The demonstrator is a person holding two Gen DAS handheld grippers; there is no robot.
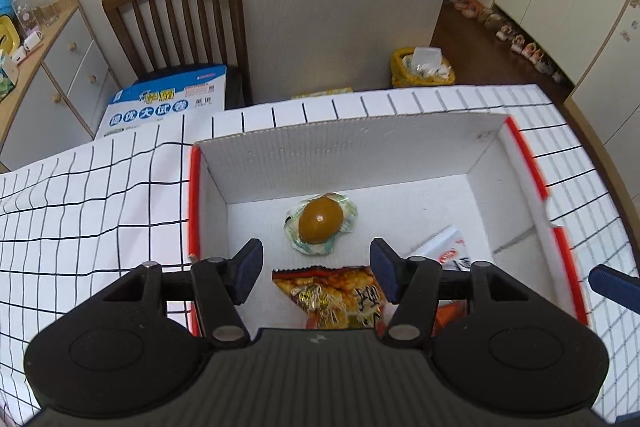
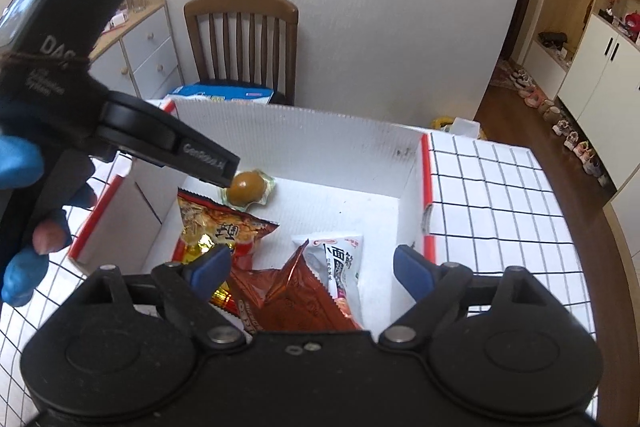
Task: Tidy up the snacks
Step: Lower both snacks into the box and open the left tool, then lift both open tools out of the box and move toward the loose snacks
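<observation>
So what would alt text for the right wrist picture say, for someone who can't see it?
An open right gripper hangs over a white box on a checked tablecloth, nothing between its fingers. Inside lie a wrapped brown egg, a red-yellow snack bag, an orange packet and a white packet. The left gripper reaches in from the left.
</observation>
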